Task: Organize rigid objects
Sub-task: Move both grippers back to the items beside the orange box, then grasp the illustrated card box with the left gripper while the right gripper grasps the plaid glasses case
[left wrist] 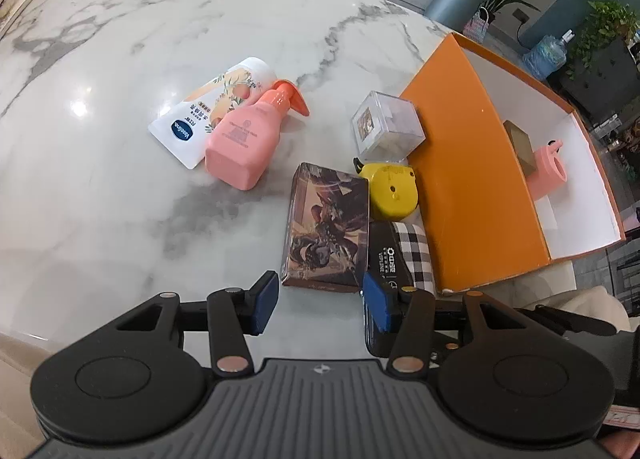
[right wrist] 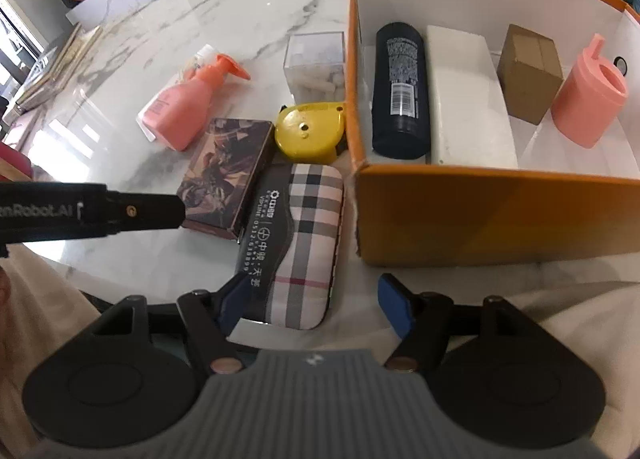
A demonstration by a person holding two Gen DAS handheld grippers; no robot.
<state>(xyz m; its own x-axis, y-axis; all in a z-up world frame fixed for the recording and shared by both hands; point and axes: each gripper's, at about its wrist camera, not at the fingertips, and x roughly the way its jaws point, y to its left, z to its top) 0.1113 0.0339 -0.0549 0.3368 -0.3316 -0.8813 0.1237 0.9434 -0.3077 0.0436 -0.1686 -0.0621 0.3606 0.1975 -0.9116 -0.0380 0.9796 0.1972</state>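
Both grippers hang over the near edge of the marble table (right wrist: pixel 256 19), so that's where the risk is. The right gripper (right wrist: pixel 316 305) has its jaws spread, with the near end of the plaid glasses case (right wrist: pixel 308 243) sitting between them and nothing pinched yet. That case pokes slightly past the table's near edge, so a crooked squeeze could knock it off.

The left gripper (left wrist: pixel 320 301) is spread too, holding nothing, lined up on the near end of the dark picture box (left wrist: pixel 326 227). Its right finger sits over the dark edge of the case, whether touching I can't tell. The two lie side by side, so closing there could snag both or shove one into the other.

Further in, the yellow tape measure (right wrist: pixel 310 131) is up against the far ends of both, and could get bulldozed toward the orange box (right wrist: pixel 500 215).

Past that there's a clear plastic cube (right wrist: pixel 316 63), and toward the left a pink pump bottle (right wrist: pixel 184 103) lying across a Vaseline tube (left wrist: pixel 192 127).

Inside the box at the right edge: black bottle (right wrist: pixel 400 91), white block (right wrist: pixel 468 99), cardboard carton (right wrist: pixel 528 71), pink cup (right wrist: pixel 588 99). The free floor looks narrow, so a longer item could jam.
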